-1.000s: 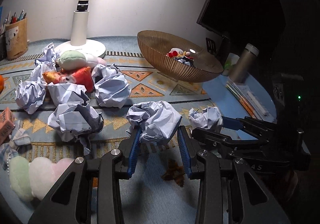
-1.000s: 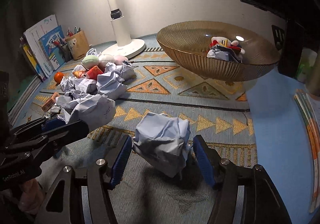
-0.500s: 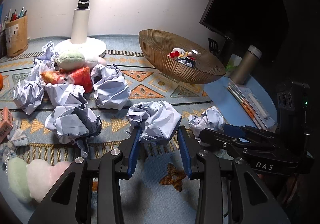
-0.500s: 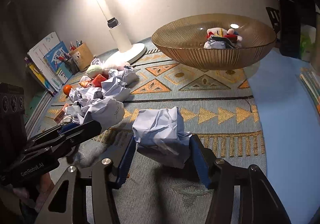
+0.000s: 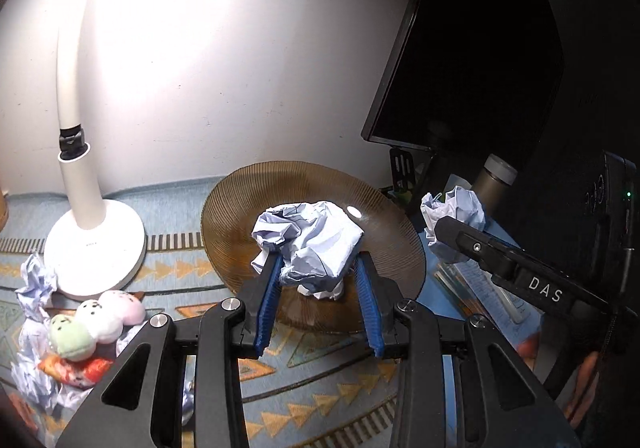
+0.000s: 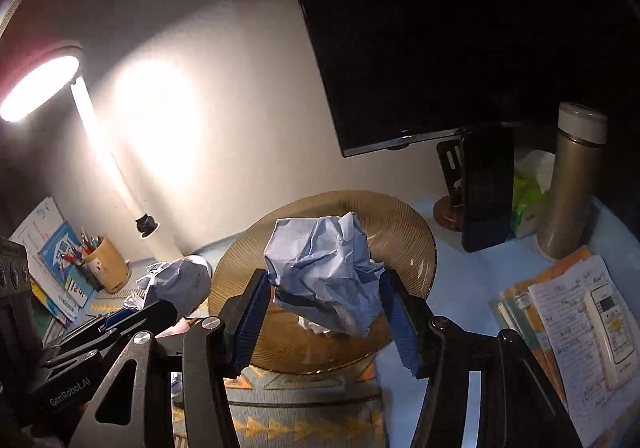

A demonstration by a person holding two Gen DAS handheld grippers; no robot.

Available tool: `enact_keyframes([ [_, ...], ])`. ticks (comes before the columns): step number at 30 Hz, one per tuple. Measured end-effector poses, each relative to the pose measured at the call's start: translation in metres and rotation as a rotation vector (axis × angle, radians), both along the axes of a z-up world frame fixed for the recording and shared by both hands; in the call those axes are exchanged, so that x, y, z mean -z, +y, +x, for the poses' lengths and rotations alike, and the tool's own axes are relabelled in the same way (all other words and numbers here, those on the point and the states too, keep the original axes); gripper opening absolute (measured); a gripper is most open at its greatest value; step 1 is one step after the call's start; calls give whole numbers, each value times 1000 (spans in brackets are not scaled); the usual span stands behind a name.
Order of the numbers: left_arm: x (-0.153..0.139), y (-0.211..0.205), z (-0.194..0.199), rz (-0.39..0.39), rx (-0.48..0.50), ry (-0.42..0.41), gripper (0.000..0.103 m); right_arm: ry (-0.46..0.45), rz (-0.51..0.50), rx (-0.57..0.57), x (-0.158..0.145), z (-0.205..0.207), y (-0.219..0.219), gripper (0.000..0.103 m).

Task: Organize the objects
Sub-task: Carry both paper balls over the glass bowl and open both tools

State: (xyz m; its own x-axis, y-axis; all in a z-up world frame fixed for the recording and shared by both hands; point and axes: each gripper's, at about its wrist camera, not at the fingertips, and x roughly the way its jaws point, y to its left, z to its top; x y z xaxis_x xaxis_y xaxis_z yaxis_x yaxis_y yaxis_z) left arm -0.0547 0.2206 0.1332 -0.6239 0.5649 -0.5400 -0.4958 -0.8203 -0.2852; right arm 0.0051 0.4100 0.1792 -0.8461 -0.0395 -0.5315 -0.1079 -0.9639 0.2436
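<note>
Both grippers have risen off the patterned mat since a second ago, each carrying its paper ball up over the amber ribbed bowl point(image 5: 224, 215). Left gripper point(image 5: 318, 288): jaws pinching a crumpled pale-blue paper ball point(image 5: 308, 240), held above the bowl's middle. Right gripper point(image 6: 326, 308): jaws have just been closing, now clamped on a second crumpled paper ball point(image 6: 324, 272), also over the bowl point(image 6: 404, 232). More paper sits inside the bowl beneath. White lamp base point(image 5: 94, 248) left of the bowl on the desk. Plush toys point(image 5: 96, 324) and leftover paper wads point(image 5: 34, 284) lie near the lamp. Dark monitor point(image 6: 440, 27) behind.
</note>
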Motion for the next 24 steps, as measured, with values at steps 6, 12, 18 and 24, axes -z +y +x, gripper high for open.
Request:
enact_keyframes([
  [6,23,15,-31,-17,-18,-65,80,-61,-42,29,18,-35,23,82],
  [12,24,-9,-21,37,-43,-91,80,-64,-54,28,22,-17,30,82],
  [18,-8,-54,15,125,-88,-18,80,-29,-32,-33,3,13,0,82],
  [24,-55,-127,83,164,-185,126,80,69,12,-132,-41,54,-59,82],
])
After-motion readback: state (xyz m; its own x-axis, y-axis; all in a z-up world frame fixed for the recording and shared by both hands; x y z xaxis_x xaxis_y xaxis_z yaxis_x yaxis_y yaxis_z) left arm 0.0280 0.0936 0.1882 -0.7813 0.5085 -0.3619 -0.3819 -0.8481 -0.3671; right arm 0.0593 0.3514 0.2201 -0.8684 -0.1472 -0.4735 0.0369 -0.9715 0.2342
